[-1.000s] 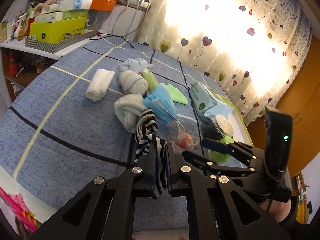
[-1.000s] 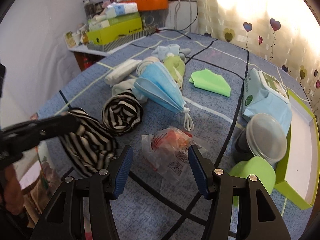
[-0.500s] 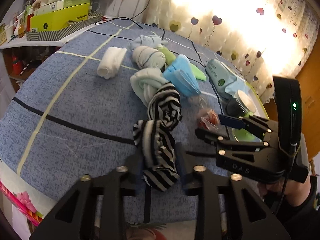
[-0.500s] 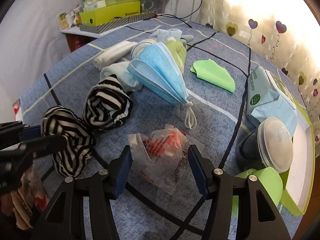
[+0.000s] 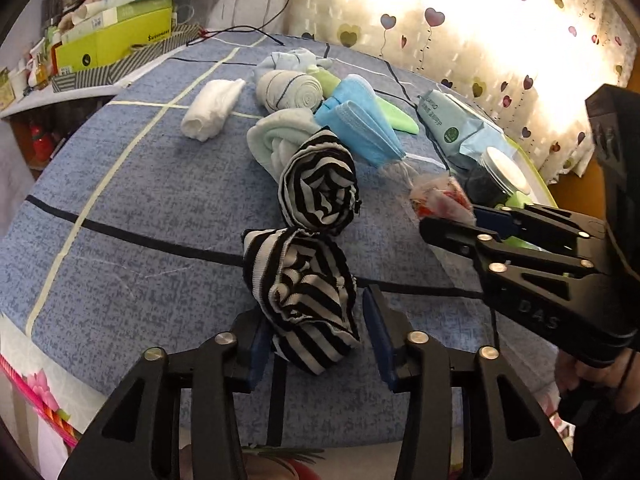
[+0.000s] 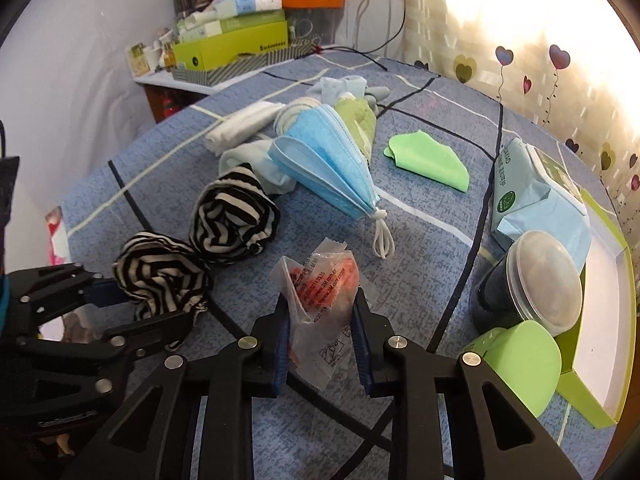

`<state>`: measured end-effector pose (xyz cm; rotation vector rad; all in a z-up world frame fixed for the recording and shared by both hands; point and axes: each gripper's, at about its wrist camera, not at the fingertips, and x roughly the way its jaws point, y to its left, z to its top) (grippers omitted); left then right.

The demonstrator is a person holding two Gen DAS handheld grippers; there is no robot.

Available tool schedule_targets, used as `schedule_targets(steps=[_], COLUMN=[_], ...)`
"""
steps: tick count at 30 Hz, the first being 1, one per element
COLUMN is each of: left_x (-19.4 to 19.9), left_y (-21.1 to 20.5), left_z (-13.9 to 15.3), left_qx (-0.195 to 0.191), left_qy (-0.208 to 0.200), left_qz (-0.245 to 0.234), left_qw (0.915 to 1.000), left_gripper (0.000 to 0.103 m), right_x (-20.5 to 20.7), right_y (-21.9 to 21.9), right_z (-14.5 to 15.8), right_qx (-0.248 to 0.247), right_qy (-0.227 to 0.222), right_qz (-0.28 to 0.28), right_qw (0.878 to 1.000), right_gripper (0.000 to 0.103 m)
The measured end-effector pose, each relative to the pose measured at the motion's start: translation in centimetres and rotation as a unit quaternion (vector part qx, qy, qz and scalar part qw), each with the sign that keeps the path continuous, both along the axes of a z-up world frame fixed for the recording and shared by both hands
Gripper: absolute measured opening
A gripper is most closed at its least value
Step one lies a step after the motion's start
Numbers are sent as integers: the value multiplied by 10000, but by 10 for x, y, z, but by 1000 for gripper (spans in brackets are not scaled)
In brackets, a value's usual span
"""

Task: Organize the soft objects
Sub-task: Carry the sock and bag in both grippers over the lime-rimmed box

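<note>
My left gripper (image 5: 316, 332) is open around a black-and-white striped sock bundle (image 5: 302, 292) that lies on the blue table; its pads do not press it. A second striped bundle (image 5: 320, 188) lies just beyond. My right gripper (image 6: 320, 336) has closed onto a clear plastic bag of orange earplugs (image 6: 320, 288), pads touching both sides. In the right wrist view the striped bundles (image 6: 164, 276) lie at left. Rolled pale socks (image 5: 288, 90), a white roll (image 5: 210, 110) and blue face masks (image 6: 332, 164) lie further back.
A green cloth (image 6: 428, 156), a wipes pack (image 6: 532, 192), a lidded dark jar (image 6: 532, 280) and a green lid (image 6: 520, 356) sit at right beside a green-edged tray (image 6: 600, 264). Boxes (image 6: 236, 44) are stacked on a shelf at the back.
My left gripper let go of the striped sock, set it down by the other bundle and opened. My right gripper moved forward and closed on the earplug bag.
</note>
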<state>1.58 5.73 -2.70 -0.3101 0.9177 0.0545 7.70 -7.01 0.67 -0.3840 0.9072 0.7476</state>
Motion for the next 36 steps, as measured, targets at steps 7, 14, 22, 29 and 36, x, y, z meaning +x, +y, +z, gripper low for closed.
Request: schedule_targets(steps=[7,14,22,29,36], left_x=[-11,-22,-20,-11,11], left_y=[10,2,-14,-29,-46], left_z=[12,45,73,84,91], left_qx=[-185,-220,-197,-173,-203], left_qy=[-229,-681,-1034,-1156,-1153], left_qz=[193,59,-191,-349,-548], left_qw=[9994,9974,9943,9925,9916], left_gripper=[10,10,10,10,10], right_x=[-11,-23,-35,-36,-23], right_y=[-13,-32,-54,-77,-100], right_z=[16,41,68,79,84], right_qx=[436,884,1176,1266,1342], right_qy=[-20,-183,-472,-637,-735], right_qz=[72,34,-47,-206,-409], right_qw=[9990,9959,9919,9897,9874], right_gripper=[25,25,25,25,25])
